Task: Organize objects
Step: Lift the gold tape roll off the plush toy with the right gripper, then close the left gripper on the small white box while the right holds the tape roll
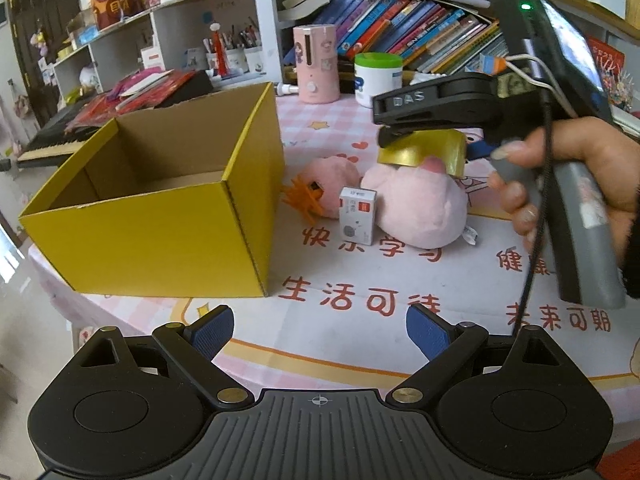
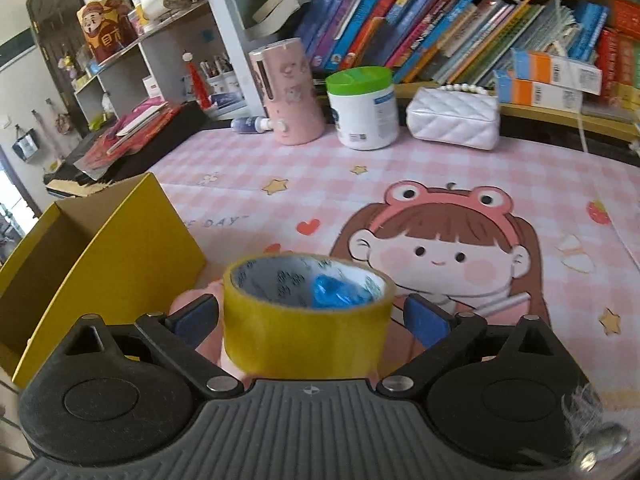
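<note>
Pink tablecloth [image 2: 400, 160], yellow tape roll [image 2: 306, 316] — between right claw [image 2: 312, 320] fingers, raised

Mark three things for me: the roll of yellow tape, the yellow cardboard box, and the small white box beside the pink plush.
Yellow tape roll [image 2: 306, 334], right wrist view: outer yellow band.
Yellow cardboard box [image 1: 156, 240], left wrist view: front wall.
Small white box [image 1: 357, 216], left wrist view: printed front face.

Left gripper [image 1: 320, 336]: black linkage arms, brass-coloured pivot screws, blue pads, ribbed grey base with a crosshair mark. Right gripper [image 2: 312, 316]: same build, silver screws. Seen from the left wrist, it has a grey handle, "DAS" embossed, green LED, black cable. Hand [image 1: 568, 176]: long nails, dark sleeve.
</note>
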{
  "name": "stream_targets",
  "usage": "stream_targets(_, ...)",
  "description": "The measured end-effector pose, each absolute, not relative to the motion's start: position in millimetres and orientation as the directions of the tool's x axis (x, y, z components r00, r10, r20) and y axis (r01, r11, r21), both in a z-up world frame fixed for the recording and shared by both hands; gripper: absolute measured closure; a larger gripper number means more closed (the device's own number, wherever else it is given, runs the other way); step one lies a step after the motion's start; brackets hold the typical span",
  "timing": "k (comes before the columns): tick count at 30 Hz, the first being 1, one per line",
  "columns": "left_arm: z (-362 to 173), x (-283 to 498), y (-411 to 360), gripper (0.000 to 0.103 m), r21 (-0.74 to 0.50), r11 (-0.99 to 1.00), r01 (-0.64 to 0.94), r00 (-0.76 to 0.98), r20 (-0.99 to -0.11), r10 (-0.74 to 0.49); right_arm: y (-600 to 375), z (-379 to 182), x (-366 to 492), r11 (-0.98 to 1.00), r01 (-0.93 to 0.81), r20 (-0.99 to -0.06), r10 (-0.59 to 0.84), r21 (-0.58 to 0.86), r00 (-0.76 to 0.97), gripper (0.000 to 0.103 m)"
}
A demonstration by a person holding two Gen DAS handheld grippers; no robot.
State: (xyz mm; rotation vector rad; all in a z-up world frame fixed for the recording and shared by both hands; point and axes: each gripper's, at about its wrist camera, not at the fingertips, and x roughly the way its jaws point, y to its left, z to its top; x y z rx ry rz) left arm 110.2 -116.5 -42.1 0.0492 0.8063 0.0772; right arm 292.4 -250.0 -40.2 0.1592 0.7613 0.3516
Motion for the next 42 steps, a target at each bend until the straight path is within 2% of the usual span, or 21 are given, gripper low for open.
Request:
stream_targets(1,-42,111,-118,0.008,0.074,0.996,-0.042,0.691,-0.718,0.083,-249,-41,295,0.926,-0.265,-0.646,0.376,0.268,0.664,0.012)
stream_targets(4,-42,114,-123,0.008,0.077,0.997,-0.022,0.696,-0.715,0.071,-250,-38,297,0.912,-0.31,-0.636,0.411,0.27,0.653,0.013)
stream_targets(10,-44,129,-131,0.01,0.055,0.998,-0.01,0.698,-0.714,0.047,-278,-8,267,0.908,-0.301,-0.533,0.415,0.291,0.737,0.013)
stream_targets(12,-45,137,-132,0.019,0.034,0.999,-0.009,0.7,-0.713,0.031,-291,2,255,0.917,-0.278,-0.508,0.392,0.286,0.767,0.013)
stream_targets(15,-45,148,-134,0.026,-0.002,1.0,-0.019,0.712,-0.703,0.013,-313,10,235,0.933,-0.226,-0.489,0.342,0.282,0.802,0.013)
stream_targets(19,-45,162,-136,0.032,-0.02,0.999,-0.051,0.733,-0.679,0.024,-338,10,210,0.953,-0.147,-0.497,0.265,0.264,0.826,0.012)
stream_targets(24,-54,185,-140,0.05,0.013,0.993,-0.117,0.724,-0.684,0.094,-353,2,181,0.967,-0.081,-0.523,0.2,0.242,0.829,0.012)
stream_targets(34,-69,217,-132,0.056,0.002,0.982,-0.187,0.719,-0.681,0.138,-354,-6,161,0.97,-0.123,-0.547,0.221,0.21,0.807,0.013)
stream_targets(39,-79,226,-127,0.074,-0.02,0.983,-0.185,0.711,-0.693,0.12,-356,-9,162,0.972,-0.112,-0.564,0.213,0.208,0.798,0.013)
stream_targets(42,-81,225,-127,0.075,-0.024,0.985,-0.171,0.711,-0.695,0.106,-354,-10,161,0.972,-0.11,-0.573,0.212,0.207,0.792,0.013)
